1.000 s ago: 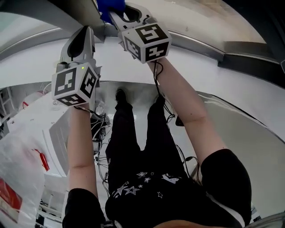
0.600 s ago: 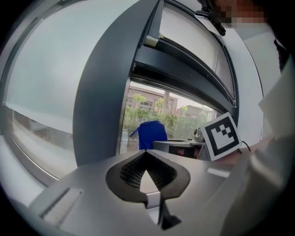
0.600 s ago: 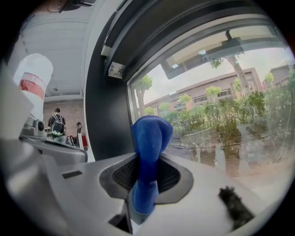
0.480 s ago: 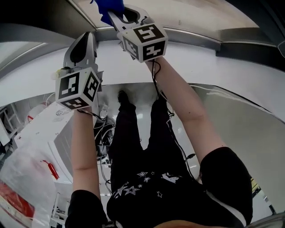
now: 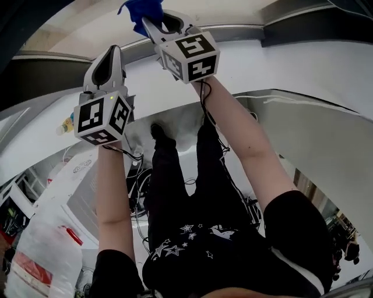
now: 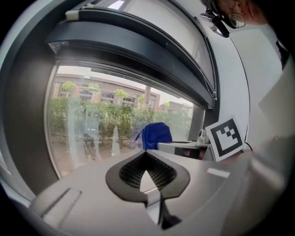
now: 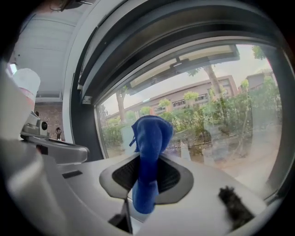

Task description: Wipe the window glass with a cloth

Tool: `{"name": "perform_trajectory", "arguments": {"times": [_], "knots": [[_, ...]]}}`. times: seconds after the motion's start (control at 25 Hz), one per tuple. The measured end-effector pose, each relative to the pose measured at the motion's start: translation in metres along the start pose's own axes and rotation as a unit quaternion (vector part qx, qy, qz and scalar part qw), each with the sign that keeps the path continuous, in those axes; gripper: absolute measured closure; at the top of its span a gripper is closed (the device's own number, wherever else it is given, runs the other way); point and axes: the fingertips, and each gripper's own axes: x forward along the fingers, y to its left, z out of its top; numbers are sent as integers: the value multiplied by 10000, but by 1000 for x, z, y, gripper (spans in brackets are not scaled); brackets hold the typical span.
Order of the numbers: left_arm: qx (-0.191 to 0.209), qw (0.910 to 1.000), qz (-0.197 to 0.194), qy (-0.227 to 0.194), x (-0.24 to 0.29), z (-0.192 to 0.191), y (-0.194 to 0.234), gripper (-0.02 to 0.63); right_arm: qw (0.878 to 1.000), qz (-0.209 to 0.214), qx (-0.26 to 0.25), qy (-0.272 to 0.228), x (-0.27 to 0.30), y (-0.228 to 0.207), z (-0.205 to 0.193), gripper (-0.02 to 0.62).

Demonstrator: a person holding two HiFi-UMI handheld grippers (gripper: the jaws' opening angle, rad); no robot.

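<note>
My right gripper (image 5: 152, 22) is raised to the window glass (image 5: 233, 11) and is shut on a blue cloth (image 5: 141, 11). In the right gripper view the blue cloth (image 7: 150, 147) stands bunched between the jaws of my right gripper (image 7: 145, 182), its top against the window glass (image 7: 221, 115). My left gripper (image 5: 109, 55) is held up just left of it, lower, over the dark frame. In the left gripper view my left gripper (image 6: 146, 174) is shut with nothing in it, facing the window glass (image 6: 101, 124). The blue cloth (image 6: 154, 135) shows to its right.
A dark window frame (image 5: 52, 75) runs under the glass above a white wall (image 5: 303, 64). Below are the person's legs (image 5: 175, 186), cables (image 5: 137, 174) on the floor, a white appliance (image 5: 76, 180) and a plastic bag (image 5: 41, 250) at lower left.
The head view has tilted, so the window frame and wall have swung in the picture. Both grippers stay raised side by side. The right one still grips the blue cloth.
</note>
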Motion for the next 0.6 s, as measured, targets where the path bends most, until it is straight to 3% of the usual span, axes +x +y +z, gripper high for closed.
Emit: {"name": "perform_trajectory", "arguments": {"times": [0.36,0.6], "knots": [[321,9982,-493,121,83,9,-99,597,9987,-496,43,-102,-67,-122,6,509],[316,9957,-849,200,137,7,-171,597,9956,-916,143,-101,-113,-204,3,509]]}}
